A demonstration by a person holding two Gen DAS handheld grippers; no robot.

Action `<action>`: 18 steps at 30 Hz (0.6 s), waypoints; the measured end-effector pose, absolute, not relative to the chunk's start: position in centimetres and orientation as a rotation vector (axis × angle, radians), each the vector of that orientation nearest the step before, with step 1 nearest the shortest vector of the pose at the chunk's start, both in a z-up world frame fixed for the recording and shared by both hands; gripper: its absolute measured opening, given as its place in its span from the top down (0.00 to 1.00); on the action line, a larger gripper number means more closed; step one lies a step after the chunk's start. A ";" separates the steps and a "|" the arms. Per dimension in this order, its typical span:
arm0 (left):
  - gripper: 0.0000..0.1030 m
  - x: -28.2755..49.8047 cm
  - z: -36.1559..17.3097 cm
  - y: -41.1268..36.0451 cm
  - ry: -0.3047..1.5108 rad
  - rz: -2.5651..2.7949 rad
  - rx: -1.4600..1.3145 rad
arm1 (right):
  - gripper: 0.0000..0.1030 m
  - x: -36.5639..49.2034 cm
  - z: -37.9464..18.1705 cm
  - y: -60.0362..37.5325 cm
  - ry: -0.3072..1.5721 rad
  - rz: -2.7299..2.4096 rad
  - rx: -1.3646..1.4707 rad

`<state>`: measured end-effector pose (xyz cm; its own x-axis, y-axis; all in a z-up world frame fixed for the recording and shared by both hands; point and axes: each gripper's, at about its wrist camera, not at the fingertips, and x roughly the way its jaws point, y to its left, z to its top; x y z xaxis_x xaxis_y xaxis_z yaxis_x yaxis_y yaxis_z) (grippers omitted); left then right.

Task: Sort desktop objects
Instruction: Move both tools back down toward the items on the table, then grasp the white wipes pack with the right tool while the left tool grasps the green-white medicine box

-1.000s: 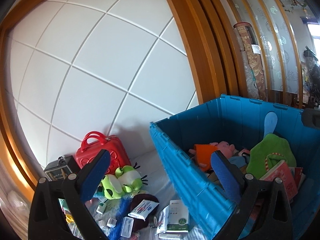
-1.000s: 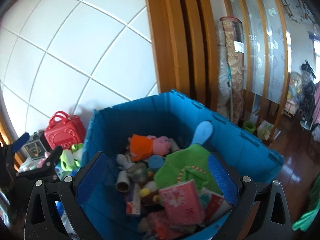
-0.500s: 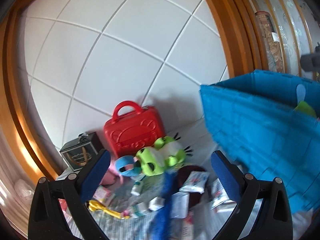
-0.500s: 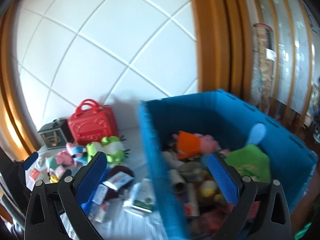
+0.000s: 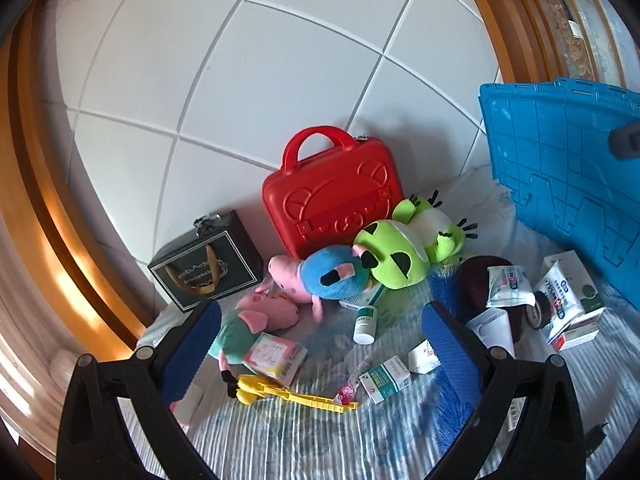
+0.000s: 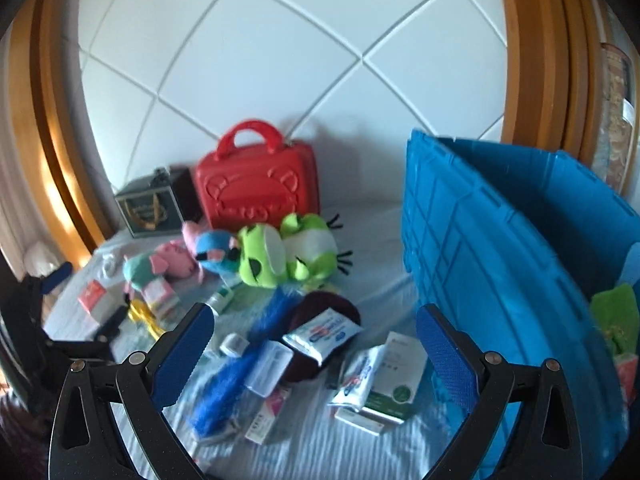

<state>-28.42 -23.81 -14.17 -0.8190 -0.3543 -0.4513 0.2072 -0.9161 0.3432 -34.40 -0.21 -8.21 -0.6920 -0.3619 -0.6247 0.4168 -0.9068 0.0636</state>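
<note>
The left gripper [image 5: 320, 344] is spread wide with nothing between its blue pads. It hangs over a pile of small things on a white striped cloth [image 5: 304, 440]. Right under it lie a yellow toy [image 5: 292, 395], a small pink box [image 5: 274, 356] and a little green and white box [image 5: 385, 379]. A small white bottle [image 5: 365, 325] lies a bit farther back.

The right gripper [image 6: 312, 354] is spread wide too and holds nothing. Under it are a fuzzy blue brush [image 6: 244, 364], a white packet [image 6: 322, 334] lying on a dark red round thing [image 6: 320, 332], and a green and white box [image 6: 394, 380].

Behind the small things lie the soft toys. A pink pig toy [image 5: 260, 314] is on the left. A pig toy in a blue top [image 5: 320, 276] is next to it. A bright green frog toy [image 5: 404, 246] touches the blue one.

Farther back, a red toy case [image 5: 332, 204] with a handle stands up against the white wall [image 5: 248, 72]. A dark box [image 5: 206, 266] sits just beside it on the left.

The big blue bin [image 6: 500, 264] stands on the right. Something green [image 6: 616, 316] shows inside it.
</note>
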 end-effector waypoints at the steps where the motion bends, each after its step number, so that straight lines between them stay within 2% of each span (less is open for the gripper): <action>1: 0.01 -28.7 -14.8 -24.1 -0.412 -2.709 0.760 | 0.01 -34.9 -9.0 -0.5 0.126 -2.550 0.933; 8: 0.01 -31.3 -20.4 -26.1 -0.360 -2.759 0.928 | 0.03 -39.9 -18.8 -1.4 0.235 -2.455 1.181; 12: 0.01 -32.1 -24.2 -25.7 -0.430 -2.800 1.059 | 0.24 -42.4 -25.2 -0.8 0.249 -2.400 1.374; 18: 0.01 -34.1 -27.3 -25.9 -0.432 -2.887 1.219 | 0.37 -43.0 -29.0 1.3 0.286 -2.454 1.441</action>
<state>-34.06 -25.89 -27.31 -0.7029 -0.0856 -0.7061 -0.1246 -0.9625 0.2408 -43.03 1.30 -29.00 -0.4631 -0.1396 -0.8752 0.3375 -0.9409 -0.0285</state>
